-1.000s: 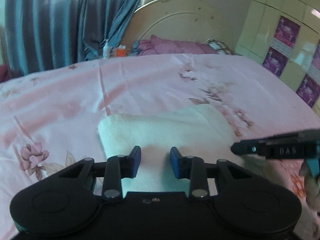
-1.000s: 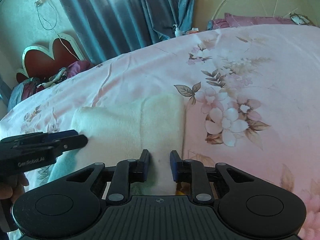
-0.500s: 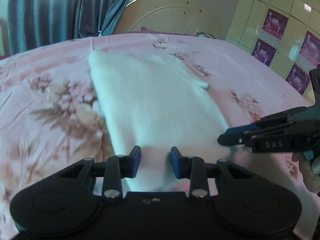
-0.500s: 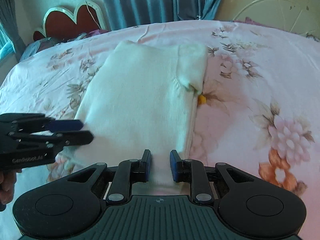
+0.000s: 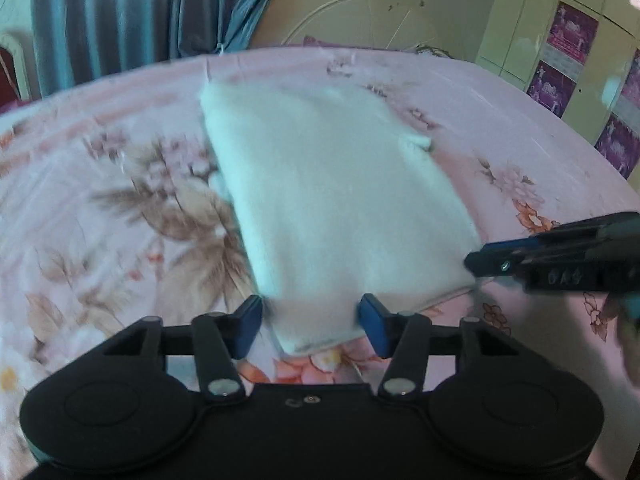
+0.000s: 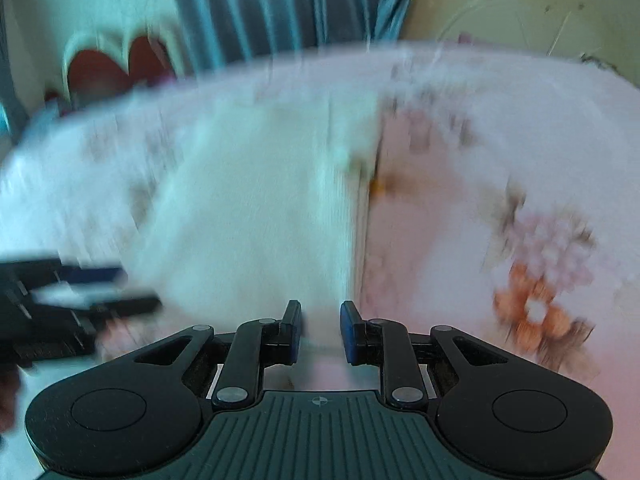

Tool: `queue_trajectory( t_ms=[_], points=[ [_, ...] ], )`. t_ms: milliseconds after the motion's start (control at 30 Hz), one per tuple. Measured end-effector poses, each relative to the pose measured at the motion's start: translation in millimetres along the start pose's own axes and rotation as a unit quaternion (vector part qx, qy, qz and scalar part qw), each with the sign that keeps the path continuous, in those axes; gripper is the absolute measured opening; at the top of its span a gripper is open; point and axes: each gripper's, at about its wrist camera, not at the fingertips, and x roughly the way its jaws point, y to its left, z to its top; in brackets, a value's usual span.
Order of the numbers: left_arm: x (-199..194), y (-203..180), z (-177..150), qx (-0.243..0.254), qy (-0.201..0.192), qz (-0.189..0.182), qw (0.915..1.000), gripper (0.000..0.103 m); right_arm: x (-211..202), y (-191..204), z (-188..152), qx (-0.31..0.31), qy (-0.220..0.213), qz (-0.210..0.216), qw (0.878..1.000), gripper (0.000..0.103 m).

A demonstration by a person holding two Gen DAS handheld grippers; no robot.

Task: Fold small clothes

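Garment [image 5: 336, 196] folded flat; left tool [image 5: 310, 324] just released its edge, right tool [image 6: 320, 332] clenched there.

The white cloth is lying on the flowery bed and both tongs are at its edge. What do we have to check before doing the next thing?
1. White cloth lies flat on the pink sheet: ok.
2. Left tongs let go: ok. The jaws have just been opening, and the cloth's near corner sits loose between them.
3. Right tongs let go: not ok, shut on the near edge.
4. Tidy edges: not ok, a flap pokes out on the right side.
5. Layers lined up underneath: cannot tell.
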Motion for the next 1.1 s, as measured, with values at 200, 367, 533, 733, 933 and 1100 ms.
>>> queue_trajectory(
  t_ms=[200, 367, 533, 733, 933, 1100],
  points=[
    [-13, 0, 1, 0.008, -0.018, 0.004, 0.9998, 0.079, -13, -17, 6, 0.041, -0.019, 0.011, 0.999, 0.022],
    [-19, 5, 17, 0.015, -0.045, 0.004, 0.9989, 0.086, -27, -45, 19, 0.141, -0.068, 0.060, 0.986, 0.078],
    [-4, 38, 42, -0.072, -0.042, -0.041, 0.9957, 0.082, -19, -71, 51, 0.187, -0.088, 0.098, 0.973, 0.077],
    [33, 71, 66, -0.146, -0.019, -0.079, 0.9859, 0.076, 24, -108, 72, 0.250, -0.068, 0.163, 0.952, 0.068],
    [59, 87, 77, -0.175, 0.001, -0.102, 0.9793, 0.066, 59, -119, 76, 0.255, -0.027, 0.199, 0.946, 0.068],
    [72, 94, 80, -0.189, 0.007, -0.124, 0.9741, 0.066, 66, -119, 76, 0.234, -0.032, 0.219, 0.947, 0.068]
  ],
)
